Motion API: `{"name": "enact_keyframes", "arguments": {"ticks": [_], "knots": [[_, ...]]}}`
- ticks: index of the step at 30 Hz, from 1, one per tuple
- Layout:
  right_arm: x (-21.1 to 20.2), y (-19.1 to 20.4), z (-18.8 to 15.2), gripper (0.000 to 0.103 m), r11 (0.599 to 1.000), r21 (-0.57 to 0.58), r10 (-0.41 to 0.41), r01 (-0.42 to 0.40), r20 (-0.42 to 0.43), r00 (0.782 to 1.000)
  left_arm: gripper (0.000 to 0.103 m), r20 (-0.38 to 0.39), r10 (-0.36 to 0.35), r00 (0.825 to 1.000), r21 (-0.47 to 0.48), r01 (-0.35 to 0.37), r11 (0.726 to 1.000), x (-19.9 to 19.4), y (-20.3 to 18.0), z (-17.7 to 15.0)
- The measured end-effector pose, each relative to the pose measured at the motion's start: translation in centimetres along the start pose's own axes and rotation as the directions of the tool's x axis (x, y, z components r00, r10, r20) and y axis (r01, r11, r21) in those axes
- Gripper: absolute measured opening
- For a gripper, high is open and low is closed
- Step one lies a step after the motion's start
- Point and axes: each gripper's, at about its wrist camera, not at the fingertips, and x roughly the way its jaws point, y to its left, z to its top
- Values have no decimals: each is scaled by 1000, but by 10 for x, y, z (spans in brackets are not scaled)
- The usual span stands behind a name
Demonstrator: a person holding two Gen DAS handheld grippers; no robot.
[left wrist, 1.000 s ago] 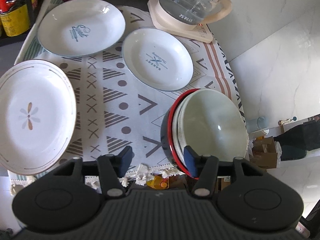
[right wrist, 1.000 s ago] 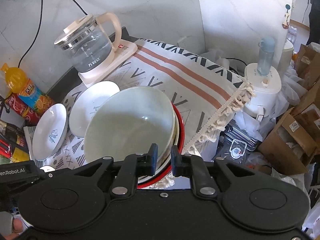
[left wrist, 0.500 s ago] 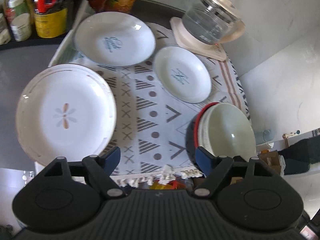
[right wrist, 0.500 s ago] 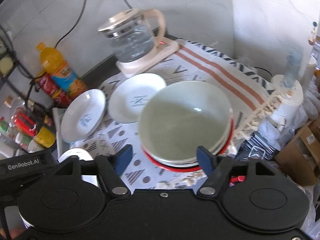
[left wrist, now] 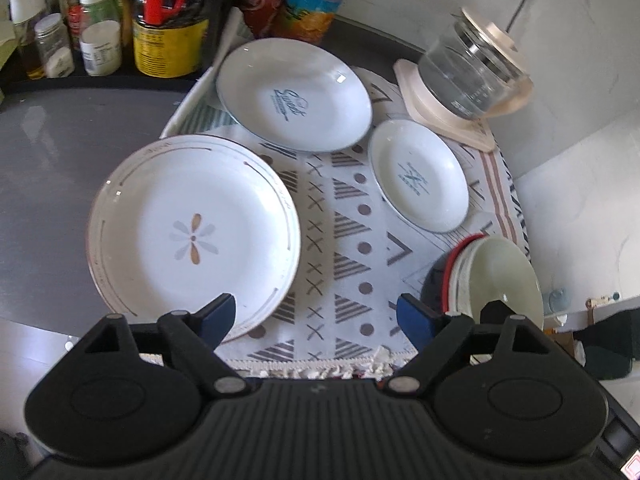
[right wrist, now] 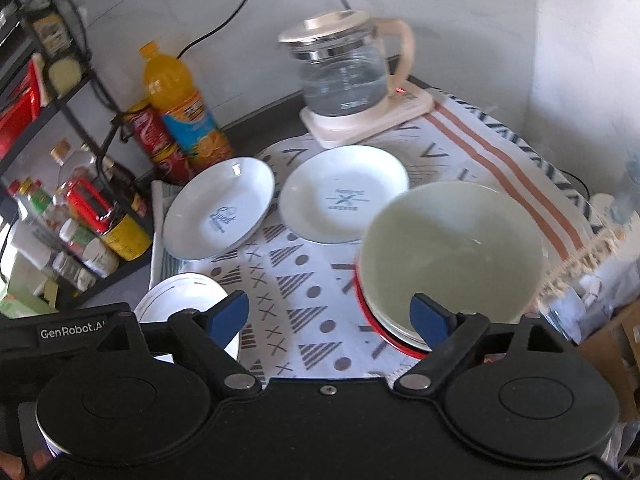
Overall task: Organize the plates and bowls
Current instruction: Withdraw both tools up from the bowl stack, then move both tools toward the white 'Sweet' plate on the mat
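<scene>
Now the bowls are stacked; the plates wait

Both claws hang over the patterned cloth (left wrist: 340, 216) with nothing between their fingers. The left gripper (left wrist: 316, 316) and the right gripper (right wrist: 330, 312) each show jaws spreading wide and still opening, clear of every dish. The stack of bowls (right wrist: 452, 256), a pale green one nested on top over a red-rimmed one, sits at the cloth's right edge, near the fringe. Three plates lie apart, unstacked: the large flower plate (left wrist: 192, 236) at the left, the script plate (left wrist: 294, 94) at the back beside the bottles, the small plate (left wrist: 418, 176) near the kettle (right wrist: 352, 76). By my reading the bowl step looks finished and plate gathering comes next. That calls for catching a thin rim, probably sliding a finger under the lip, then setting smaller plates onto the large one
</scene>
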Motion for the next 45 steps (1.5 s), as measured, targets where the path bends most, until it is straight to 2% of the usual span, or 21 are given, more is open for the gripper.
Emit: {"name": "enact_keyframes", "arguments": {"ticks": [8, 16, 24, 34, 42, 45], "knots": [[24, 28, 9, 89, 996, -81, 44, -48, -48, 998, 86, 6, 40, 999, -90, -39, 995, 2, 25, 8], [49, 54, 16, 89, 983, -161, 75, -91, -100, 992, 86, 7, 83, 997, -186, -80, 979, 5, 52, 16], [73, 81, 22, 89, 957, -252, 107, -146, -162, 981, 86, 2, 122, 992, -278, -117, 953, 10, 78, 24], [98, 103, 29, 89, 918, -358, 99, -174, -217, 971, 86, 8, 158, 987, -387, -142, 911, 18, 95, 31], [120, 104, 43, 89, 894, -402, 104, -197, -243, 964, 86, 32, 154, 987, -449, -124, 885, 31, 95, 41], [131, 100, 54, 88, 898, -395, 102, -194, -242, 965, 86, 59, 135, 989, -473, -92, 876, 38, 93, 48]]}}
